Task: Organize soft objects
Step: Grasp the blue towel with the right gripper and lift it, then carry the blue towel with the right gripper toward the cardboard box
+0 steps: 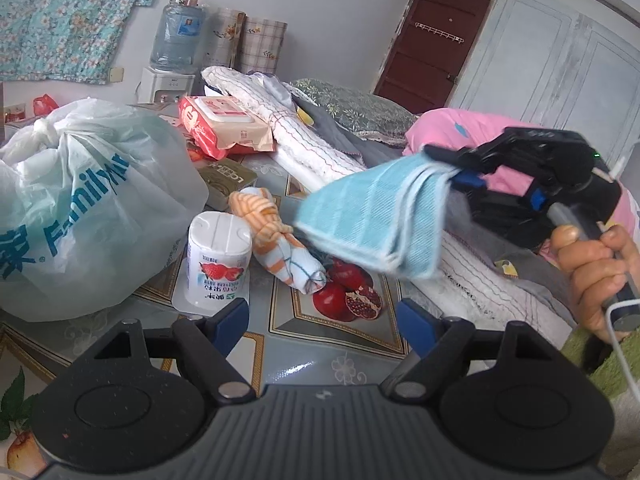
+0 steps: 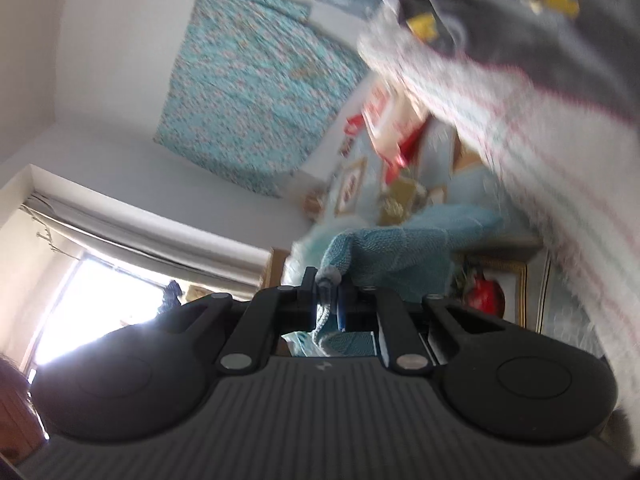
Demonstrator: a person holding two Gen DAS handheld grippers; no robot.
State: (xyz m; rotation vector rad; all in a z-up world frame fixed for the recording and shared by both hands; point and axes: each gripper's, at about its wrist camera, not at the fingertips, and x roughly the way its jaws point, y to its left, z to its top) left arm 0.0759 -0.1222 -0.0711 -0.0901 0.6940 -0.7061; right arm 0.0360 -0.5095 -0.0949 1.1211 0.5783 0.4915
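up over the tabletop (image 1: 304, 364), to our right, we have the folded blue cloth (image 1: 372, 216) pinched by one corner in the right tongs (image 1: 452, 172), clamped on it. it hangs in the air, long axis running from that corner down and left toward the rolled orange-striped towel (image 1: 276, 240). left tongs (image 1: 322, 320) are spread apart, holding nothing, low and just short of the cloth's free edge, so they're the nearer to catch it. right wrist view confirms the pinch on the cloth (image 2: 384, 256), though it's blurred. our guess: next move depends on that free lower-left edge.
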